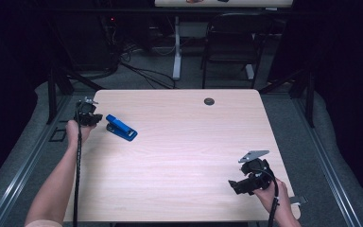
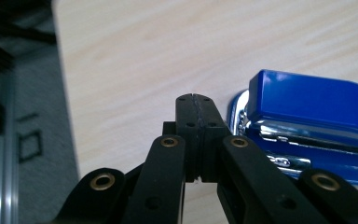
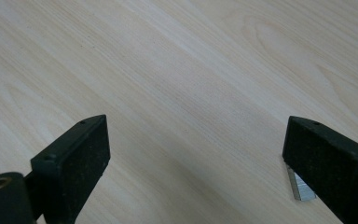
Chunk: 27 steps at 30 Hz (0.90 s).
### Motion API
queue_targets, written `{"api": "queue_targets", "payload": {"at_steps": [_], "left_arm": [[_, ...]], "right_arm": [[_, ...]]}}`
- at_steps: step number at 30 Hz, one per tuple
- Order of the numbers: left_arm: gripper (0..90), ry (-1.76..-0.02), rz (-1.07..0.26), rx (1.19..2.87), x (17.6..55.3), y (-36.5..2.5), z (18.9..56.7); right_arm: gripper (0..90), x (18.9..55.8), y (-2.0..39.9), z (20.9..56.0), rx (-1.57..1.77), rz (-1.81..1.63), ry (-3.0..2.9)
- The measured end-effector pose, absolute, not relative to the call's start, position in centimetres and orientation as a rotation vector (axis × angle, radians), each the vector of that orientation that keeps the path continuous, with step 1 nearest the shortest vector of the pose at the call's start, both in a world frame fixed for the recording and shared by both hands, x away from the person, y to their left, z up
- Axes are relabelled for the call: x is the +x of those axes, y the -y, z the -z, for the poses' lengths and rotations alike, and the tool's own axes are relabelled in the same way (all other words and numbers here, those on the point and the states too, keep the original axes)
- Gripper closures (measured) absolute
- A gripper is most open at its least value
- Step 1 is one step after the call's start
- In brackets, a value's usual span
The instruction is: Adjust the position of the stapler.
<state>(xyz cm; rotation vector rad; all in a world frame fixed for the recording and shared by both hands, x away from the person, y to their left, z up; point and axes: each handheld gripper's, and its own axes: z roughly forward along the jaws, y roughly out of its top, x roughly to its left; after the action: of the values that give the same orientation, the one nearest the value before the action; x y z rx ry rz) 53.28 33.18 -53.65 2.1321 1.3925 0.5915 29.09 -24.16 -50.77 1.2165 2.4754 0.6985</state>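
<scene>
A blue stapler with a chrome base lies on the light wood table near its left edge. My left gripper is just left of the stapler's rear end, low over the table. In the left gripper view its jaws are pressed together, tips empty, with the stapler close beside them on the right. My right gripper hovers over the front right of the table. Its jaws stand wide open over bare wood. A short strip of staples lies partly under the right-hand jaw.
A dark round grommet sits near the table's far edge. Beyond the table stand a black chair and a white desk leg, with cables on the grey floor. The table's left edge drops to carpet close to my left gripper.
</scene>
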Motion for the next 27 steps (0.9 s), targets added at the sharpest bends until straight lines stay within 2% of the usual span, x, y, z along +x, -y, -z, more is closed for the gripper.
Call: {"api": "queue_targets", "payload": {"at_steps": [3, 4, 10, 15, 27], "left_arm": [[89.9, -1.367, -0.580, 2.122, 53.6, -33.2, 53.3], [89.9, -1.355, -0.537, 2.136, 53.9, -33.2, 53.1], [90.0, -1.315, -0.518, 2.273, 54.6, -31.9, 53.1], [90.0, -1.315, -0.478, 2.281, 54.7, -32.2, 53.3], [90.0, -1.259, -0.482, 2.323, 54.7, -31.9, 53.2]], "right_arm": [[7.2, 29.1, 24.1, 50.8, 1.218, -0.706, -2.477], [7.2, 29.2, 24.1, 50.8, 1.210, -0.702, -2.486], [7.2, 29.2, 23.9, 50.8, 1.192, -0.682, -2.502], [7.2, 29.1, 23.9, 50.8, 1.197, -0.690, -2.495], [7.2, 29.5, 23.2, 51.1, 1.183, -0.684, -2.532]]}}
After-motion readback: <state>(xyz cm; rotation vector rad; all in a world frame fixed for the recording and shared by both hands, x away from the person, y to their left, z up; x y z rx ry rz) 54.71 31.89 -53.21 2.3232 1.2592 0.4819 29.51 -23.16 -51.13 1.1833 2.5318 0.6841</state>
